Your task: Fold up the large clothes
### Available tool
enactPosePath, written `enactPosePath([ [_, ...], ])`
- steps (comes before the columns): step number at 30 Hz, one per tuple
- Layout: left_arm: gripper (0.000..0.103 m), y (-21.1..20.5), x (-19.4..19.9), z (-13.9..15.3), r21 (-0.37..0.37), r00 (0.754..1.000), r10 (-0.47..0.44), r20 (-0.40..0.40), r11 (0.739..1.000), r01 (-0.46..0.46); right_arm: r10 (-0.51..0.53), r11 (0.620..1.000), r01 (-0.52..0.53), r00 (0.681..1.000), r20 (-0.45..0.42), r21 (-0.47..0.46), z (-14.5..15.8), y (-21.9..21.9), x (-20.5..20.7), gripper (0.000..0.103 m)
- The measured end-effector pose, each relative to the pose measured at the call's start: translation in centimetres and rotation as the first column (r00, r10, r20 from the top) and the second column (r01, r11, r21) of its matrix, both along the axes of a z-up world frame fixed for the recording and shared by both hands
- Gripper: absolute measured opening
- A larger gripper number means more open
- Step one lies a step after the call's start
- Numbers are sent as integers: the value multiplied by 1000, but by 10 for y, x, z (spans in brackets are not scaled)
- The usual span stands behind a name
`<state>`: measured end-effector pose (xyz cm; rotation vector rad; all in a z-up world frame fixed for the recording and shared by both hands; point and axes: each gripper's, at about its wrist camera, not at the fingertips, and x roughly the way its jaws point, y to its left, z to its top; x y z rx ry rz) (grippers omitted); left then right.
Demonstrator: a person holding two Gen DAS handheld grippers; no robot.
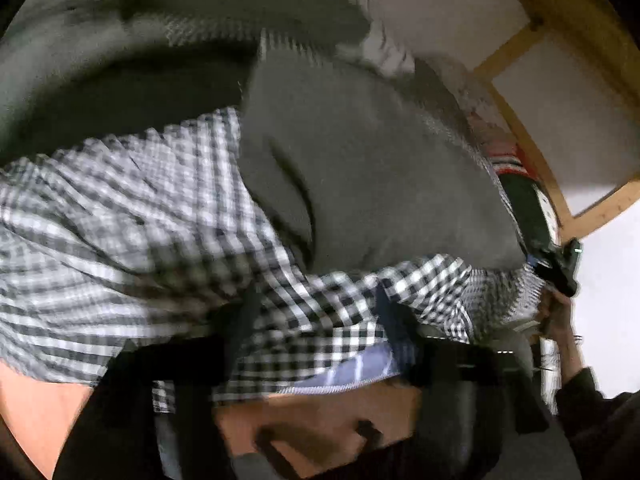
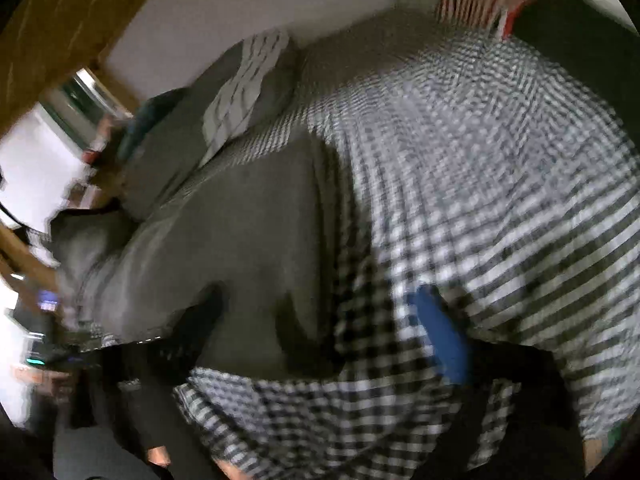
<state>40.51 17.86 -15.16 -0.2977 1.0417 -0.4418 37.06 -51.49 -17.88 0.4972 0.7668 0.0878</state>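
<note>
A plain grey garment (image 1: 360, 160) lies folded on a black-and-white checked cloth (image 1: 120, 220); both views are blurred. In the left wrist view my left gripper (image 1: 320, 320) stands open at the garment's near edge, with its fingers (image 1: 394, 320) spread over the checked fabric and a blue-striped patch. In the right wrist view the grey garment (image 2: 240, 220) meets the checked cloth (image 2: 480, 160). My right gripper (image 2: 320, 332) is open there. Its black finger lies over the grey cloth and its blue-padded finger (image 2: 440, 336) over the checks, and neither presses on anything.
A wooden frame (image 1: 520, 128) and a white wall stand behind the cloths. A grey pillow with a striped panel (image 2: 248, 80) lies at the far side. A red striped cloth (image 1: 508, 156) shows by the frame. A hand in a dark sleeve (image 1: 560, 320) is at the right.
</note>
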Motion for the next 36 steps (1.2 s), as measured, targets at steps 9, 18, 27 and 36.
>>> enactPosePath([
  [9, 97, -146, 80, 38, 155, 992, 57, 114, 985, -75, 38, 953, -66, 994, -100, -295, 56, 165, 104, 99],
  [18, 98, -203, 115, -55, 410, 996, 44, 81, 909, -74, 45, 963, -123, 951, -306, -240, -29, 206, 137, 100],
  [27, 99, -208, 104, -56, 402, 989, 34, 146, 911, -91, 101, 952, -160, 969, -227, -261, -31, 228, 104, 101],
  [36, 98, -203, 72, -9, 270, 981, 66, 184, 956, -115, 110, 989, -108, 994, -17, 97, 14, 182, 36, 100],
])
